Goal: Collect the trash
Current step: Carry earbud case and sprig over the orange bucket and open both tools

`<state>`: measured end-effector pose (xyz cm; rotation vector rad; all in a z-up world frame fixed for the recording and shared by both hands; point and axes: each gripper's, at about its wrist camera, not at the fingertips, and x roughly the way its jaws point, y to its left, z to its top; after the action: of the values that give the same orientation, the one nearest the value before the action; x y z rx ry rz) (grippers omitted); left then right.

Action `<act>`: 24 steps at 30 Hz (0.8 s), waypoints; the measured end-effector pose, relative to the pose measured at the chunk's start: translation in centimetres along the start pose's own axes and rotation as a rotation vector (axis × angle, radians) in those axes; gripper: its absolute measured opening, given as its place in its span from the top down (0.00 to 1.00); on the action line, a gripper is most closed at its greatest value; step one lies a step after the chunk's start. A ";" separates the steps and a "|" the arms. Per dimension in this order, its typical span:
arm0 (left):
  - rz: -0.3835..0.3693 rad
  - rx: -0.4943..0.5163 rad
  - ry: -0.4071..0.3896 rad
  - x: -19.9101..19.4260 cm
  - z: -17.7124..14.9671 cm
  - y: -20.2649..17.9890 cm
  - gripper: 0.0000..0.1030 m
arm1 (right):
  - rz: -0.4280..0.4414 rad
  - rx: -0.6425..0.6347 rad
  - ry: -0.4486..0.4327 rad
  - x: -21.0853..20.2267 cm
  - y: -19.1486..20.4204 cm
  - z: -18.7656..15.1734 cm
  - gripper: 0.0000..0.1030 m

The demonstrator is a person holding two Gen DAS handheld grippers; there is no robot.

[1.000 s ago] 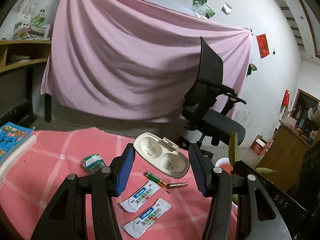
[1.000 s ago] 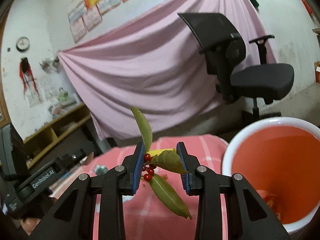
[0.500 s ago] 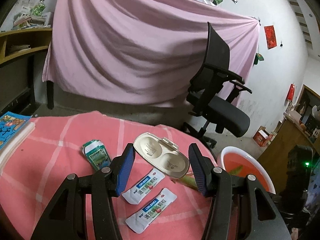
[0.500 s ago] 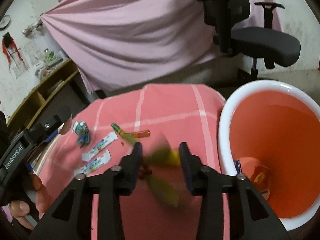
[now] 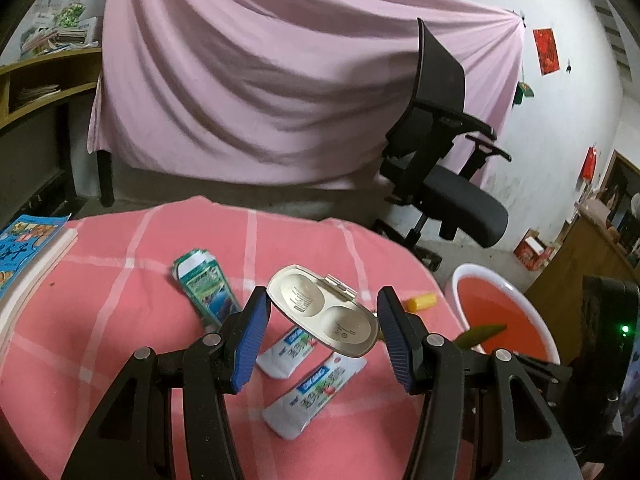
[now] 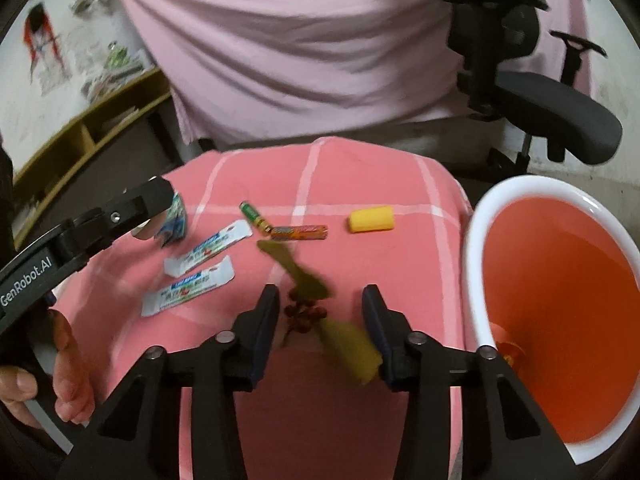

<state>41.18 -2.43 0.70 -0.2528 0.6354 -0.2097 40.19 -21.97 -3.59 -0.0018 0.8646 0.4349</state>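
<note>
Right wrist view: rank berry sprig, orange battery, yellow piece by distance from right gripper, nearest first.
From the right gripper:
1. Berry sprig, between the open fingers.
2. Orange battery, mid-cloth, ahead.
3. Yellow piece, ahead, slightly right; close to the battery's range.

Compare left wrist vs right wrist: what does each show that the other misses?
Left wrist only: the cream two-cup shell held between the left gripper pads, and the blue book at the table edge.

Right wrist only: the berry sprig, blurred, between the open right gripper fingers, the two batteries, and scraps at the bin bottom.

Both: two sachets, green carton, yellow block, red bin, office chair.
</note>
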 end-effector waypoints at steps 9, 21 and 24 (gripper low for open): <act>0.015 -0.005 0.072 0.4 -0.7 1.4 0.52 | 0.002 0.003 -0.005 -0.1 -0.4 0.1 0.86; 0.019 0.017 0.050 0.3 -0.5 0.6 0.52 | 0.000 0.016 -0.153 -2.7 -0.7 -0.1 0.88; 0.008 0.013 0.038 0.4 -0.4 0.1 0.52 | 0.005 0.037 -0.238 -4.1 -1.1 -0.4 0.88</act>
<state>41.20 -2.51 0.13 -0.2340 0.6721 -0.2108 38.00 -24.57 -0.99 0.0851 0.6379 0.4140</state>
